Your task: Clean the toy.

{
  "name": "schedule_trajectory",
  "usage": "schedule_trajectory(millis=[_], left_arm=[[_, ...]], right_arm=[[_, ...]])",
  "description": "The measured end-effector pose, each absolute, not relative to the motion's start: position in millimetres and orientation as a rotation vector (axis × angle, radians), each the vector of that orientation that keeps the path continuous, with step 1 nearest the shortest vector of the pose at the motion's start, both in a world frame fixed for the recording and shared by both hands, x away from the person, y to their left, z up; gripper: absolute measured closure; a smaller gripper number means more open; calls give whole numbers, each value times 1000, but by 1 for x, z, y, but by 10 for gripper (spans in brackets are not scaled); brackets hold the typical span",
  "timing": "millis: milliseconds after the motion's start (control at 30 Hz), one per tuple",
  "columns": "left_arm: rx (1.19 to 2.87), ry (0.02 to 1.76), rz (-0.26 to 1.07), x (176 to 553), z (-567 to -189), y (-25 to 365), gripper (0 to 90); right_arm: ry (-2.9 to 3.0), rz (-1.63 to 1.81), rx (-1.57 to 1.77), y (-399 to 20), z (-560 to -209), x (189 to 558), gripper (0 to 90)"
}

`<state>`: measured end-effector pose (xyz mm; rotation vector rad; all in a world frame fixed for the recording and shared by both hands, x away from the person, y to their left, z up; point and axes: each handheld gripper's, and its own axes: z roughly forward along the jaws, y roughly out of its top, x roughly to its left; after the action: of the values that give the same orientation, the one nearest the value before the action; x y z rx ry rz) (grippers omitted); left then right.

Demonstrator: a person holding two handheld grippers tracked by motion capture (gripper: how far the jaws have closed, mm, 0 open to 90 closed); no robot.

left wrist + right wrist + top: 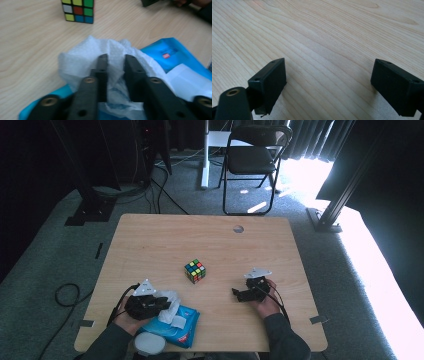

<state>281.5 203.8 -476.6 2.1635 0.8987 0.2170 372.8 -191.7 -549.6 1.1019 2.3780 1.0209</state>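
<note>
A white wipe [82, 57] sticks up out of a blue wipe pack [175, 53] at the near left of the wooden table [210, 235]. My left gripper [116, 58] is over the pack [175, 327], its jaws nearly together with a bunched fold of the wipe [172, 302] pinched between them. In the high view the left gripper [161, 304] lies low and points right. A colourful puzzle cube [195, 271] stands at mid-table, beyond the wipe [78, 11]. My right gripper [236, 293] rests at the near right, pointing left. Its jaws stand wide open over bare wood [329, 72].
A white rounded object [149, 343] sits at the table's near edge by the left forearm. A round hole [238, 228] marks the far side of the tabletop. A black folding chair [252, 155] stands beyond the table, with cables on the floor at left.
</note>
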Motion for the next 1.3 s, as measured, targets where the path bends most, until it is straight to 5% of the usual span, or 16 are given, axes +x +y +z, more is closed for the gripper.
schedule_trajectory(millis=[167,633,967,1300], left_arm=[[2154,900,243,281,-475,205,885],[1993,1030,368,292,-451,240,887],[2047,1065,336,278,-468,247,870],[2047,1024,259,272,-475,243,484]], right_arm=[[2378,1021,1102,-192,-550,373,127],[2379,1021,1100,-192,-550,373,127],[2378,1020,1101,-192,-550,373,127],[2378,1021,1100,-192,-550,373,127]])
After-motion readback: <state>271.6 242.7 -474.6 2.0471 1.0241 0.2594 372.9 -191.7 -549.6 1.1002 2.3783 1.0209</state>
